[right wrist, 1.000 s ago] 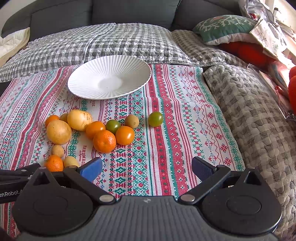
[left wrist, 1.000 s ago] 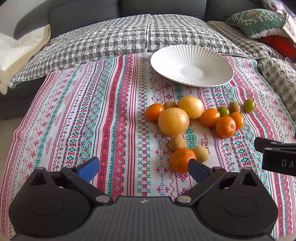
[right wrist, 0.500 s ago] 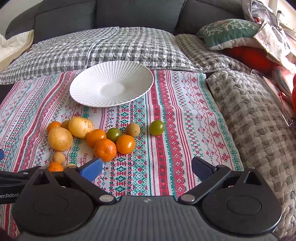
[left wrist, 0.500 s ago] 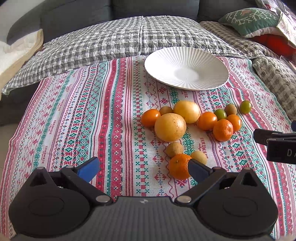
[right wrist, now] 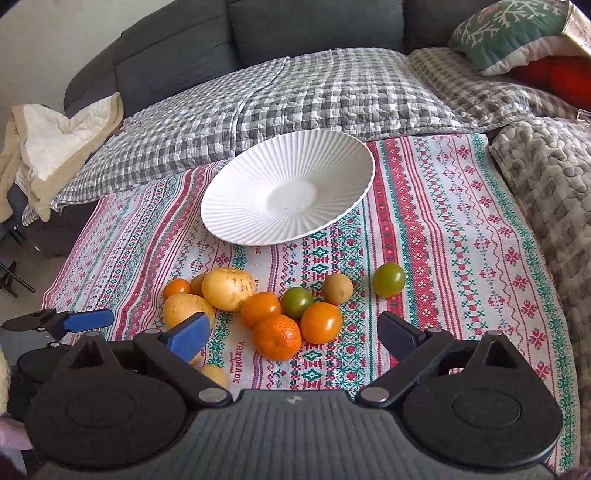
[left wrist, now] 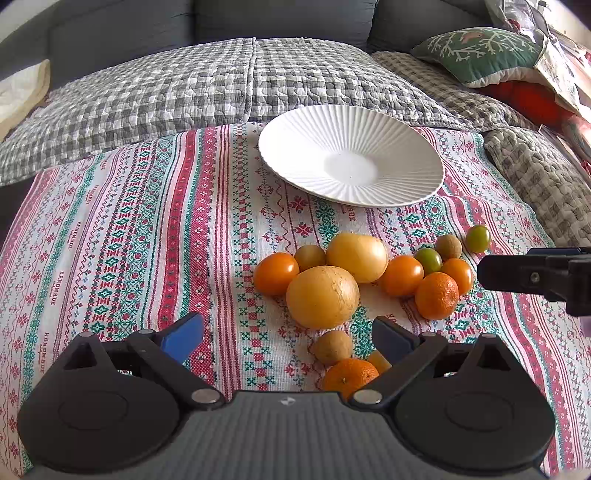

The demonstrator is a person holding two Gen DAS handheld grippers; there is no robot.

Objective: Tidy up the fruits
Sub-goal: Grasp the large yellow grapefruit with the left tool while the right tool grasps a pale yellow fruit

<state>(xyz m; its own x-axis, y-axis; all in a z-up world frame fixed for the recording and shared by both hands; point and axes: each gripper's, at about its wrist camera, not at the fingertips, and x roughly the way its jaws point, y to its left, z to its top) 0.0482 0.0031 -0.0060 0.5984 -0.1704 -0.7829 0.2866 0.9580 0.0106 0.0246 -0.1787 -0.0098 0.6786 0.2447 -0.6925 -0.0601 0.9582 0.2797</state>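
Note:
A white ribbed plate (left wrist: 351,155) (right wrist: 288,188) lies empty on the striped cloth (left wrist: 147,240), behind a cluster of fruit. The cluster has two large yellow fruits (left wrist: 322,297) (left wrist: 357,256), orange tomatoes (left wrist: 275,273), mandarins (left wrist: 436,295) (right wrist: 277,338), green tomatoes (left wrist: 478,238) (right wrist: 388,280) and small brown fruits (left wrist: 332,347). My left gripper (left wrist: 286,338) is open and empty, just in front of the cluster. My right gripper (right wrist: 295,336) is open and empty, low over the right part of the cluster, with the mandarin between its fingers' line.
A grey checked quilt (left wrist: 221,81) and dark sofa back (right wrist: 295,29) lie behind the cloth. A green cushion (left wrist: 480,55) and a quilted blanket (right wrist: 546,177) are at the right. A cream blanket (right wrist: 55,147) hangs at the left.
Both grippers have moved forward towards the fruit. The right gripper has also swung left, so the fruit cluster now sits between its fingers. No fruit has moved.

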